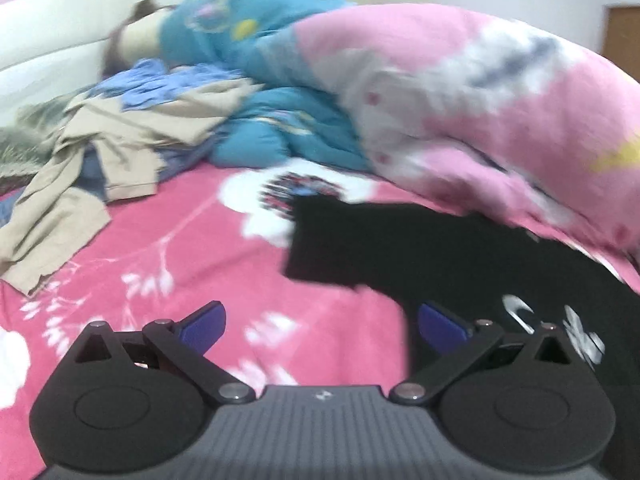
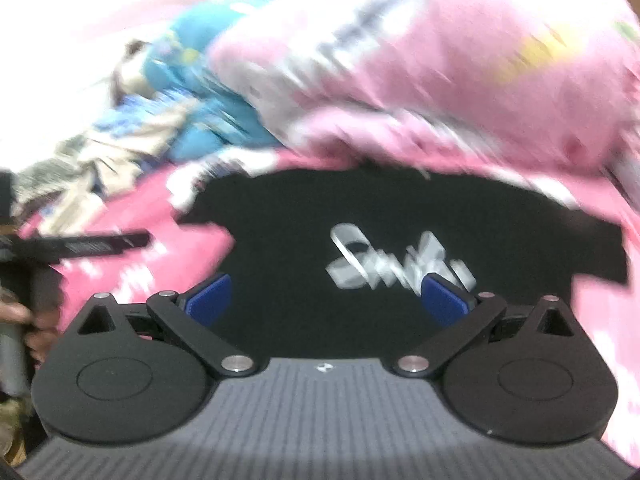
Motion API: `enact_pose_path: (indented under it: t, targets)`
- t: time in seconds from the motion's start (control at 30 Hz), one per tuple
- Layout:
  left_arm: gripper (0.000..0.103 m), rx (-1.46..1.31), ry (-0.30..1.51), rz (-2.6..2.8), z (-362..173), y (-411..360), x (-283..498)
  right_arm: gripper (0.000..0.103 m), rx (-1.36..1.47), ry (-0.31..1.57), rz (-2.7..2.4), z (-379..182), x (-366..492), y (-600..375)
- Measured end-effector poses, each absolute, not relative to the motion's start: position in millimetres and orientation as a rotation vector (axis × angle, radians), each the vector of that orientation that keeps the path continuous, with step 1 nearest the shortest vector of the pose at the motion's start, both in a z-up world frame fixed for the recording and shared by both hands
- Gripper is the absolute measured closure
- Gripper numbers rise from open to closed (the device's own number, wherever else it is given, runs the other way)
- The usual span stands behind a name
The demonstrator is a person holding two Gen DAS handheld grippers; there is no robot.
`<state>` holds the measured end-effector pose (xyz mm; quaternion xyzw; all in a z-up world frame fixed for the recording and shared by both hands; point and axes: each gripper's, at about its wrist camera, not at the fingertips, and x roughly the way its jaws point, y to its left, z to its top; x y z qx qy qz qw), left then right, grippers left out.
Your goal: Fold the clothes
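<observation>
A pink floral bedsheet point(image 1: 168, 240) covers the bed, with a big pink quilt point(image 1: 480, 100) heaped along the far side and a teal quilt point(image 1: 248, 40) bunched behind it. On the sheet lies a black tee point(image 2: 320, 208), spread flat with its white print point(image 2: 384, 264) facing up and both sleeves out — its far edge runs just under the pink quilt. At the left, well apart, sits a crumpled pile point(image 1: 100, 132) of beige and blue clothes.

The right gripper point(image 2: 328, 300) hovers over the tee's lower middle, fingers spread wide, holding nothing. The left gripper point(image 1: 320, 320) is near the tee's left sleeve, also spread and empty.

Judging by this, no fold has been made — the tee looks laid out ready, and the pile still waits.
</observation>
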<state>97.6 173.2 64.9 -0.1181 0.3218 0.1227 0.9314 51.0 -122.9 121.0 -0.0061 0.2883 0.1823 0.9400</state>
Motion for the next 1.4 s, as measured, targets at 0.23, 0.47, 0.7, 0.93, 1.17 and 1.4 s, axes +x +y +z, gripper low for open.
enact_pose_path:
  t: [0.23, 0.47, 0.7, 0.93, 1.17, 1.4]
  targets:
    - [0.032, -0.325, 0.703, 0.287, 24, 189, 152, 0.002, -0.051, 0.544, 0.613, 148, 174, -9]
    - [0.054, -0.354, 0.695, 0.302, -1, 202, 168, 0.025, -0.087, 0.666, 0.711, 115, 284, 88]
    - [0.078, -0.37, 0.66, 0.304, -12, 207, 166, 0.05, -0.075, 0.866, 0.713, 58, 349, 142]
    - [0.085, -0.414, 0.637, 0.299, -14, 212, 164, 0.058, -0.142, 0.92, 0.706, 32, 374, 180]
    - [0.062, -0.465, 0.602, 0.244, -16, 216, 162, 0.074, -0.239, 0.937, 0.683, 17, 379, 197]
    - [0.065, -0.492, 0.594, 0.256, -17, 218, 168, 0.086, -0.266, 0.928, 0.682, 17, 378, 194]
